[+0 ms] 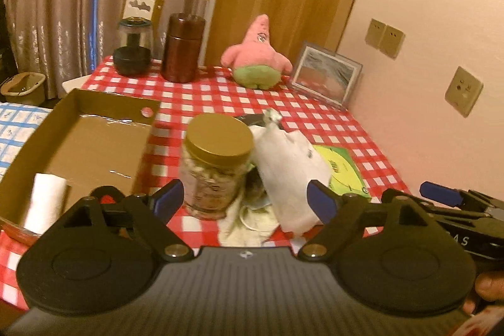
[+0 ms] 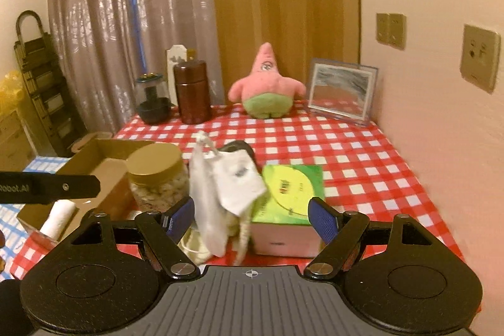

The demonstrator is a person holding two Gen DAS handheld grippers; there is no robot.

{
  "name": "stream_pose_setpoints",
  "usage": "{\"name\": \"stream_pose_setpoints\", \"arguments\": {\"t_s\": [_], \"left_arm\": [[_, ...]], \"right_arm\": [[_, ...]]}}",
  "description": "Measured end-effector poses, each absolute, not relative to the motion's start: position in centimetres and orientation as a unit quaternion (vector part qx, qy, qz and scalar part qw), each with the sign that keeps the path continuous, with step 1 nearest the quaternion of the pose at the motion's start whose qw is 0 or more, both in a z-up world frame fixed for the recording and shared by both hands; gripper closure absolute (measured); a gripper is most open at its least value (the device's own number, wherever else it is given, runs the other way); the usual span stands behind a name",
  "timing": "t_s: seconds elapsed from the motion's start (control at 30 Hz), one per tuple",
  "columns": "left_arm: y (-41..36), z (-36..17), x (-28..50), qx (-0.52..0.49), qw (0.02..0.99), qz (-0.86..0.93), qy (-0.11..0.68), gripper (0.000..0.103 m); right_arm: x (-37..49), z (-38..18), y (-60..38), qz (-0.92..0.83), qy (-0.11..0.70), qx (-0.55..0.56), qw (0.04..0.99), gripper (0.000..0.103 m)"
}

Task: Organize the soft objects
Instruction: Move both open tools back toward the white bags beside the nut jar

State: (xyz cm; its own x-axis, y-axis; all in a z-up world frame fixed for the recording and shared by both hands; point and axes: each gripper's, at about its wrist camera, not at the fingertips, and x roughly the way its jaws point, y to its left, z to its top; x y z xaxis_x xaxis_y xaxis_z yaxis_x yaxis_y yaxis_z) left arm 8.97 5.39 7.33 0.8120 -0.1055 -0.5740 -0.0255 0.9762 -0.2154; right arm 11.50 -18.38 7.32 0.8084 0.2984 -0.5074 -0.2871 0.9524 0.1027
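Both tongs gape wide, gripping nothing.

Left tongs [image 1: 244, 200] hang above the red-checked surface [image 1: 315, 112], blue pads flanking a gold-lidded jar [image 1: 217, 166] and a white pouch [image 1: 289, 175], touching neither as far as shows. Right tongs [image 2: 252, 218] frame the same pouch [image 2: 226, 188], which stands roughly upright, long axis vertical, tied neck at top, between jar [image 2: 157, 178] and green box [image 2: 289, 197]. Cardboard tray [image 1: 78, 140] with a white roll [image 1: 47, 203] lies left. Pink plush [image 2: 267, 84] sits upright at the far edge.
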Motion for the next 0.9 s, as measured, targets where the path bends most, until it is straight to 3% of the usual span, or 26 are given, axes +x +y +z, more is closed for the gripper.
{"name": "stream_pose_setpoints", "arguments": {"t_s": [0.9], "left_arm": [[-0.1,2.1,15.8,-0.091,0.936,-0.077,0.332,0.025]], "right_arm": [[16.5,4.5,-21.4,0.121,0.283,-0.013,0.951,0.024]]}}
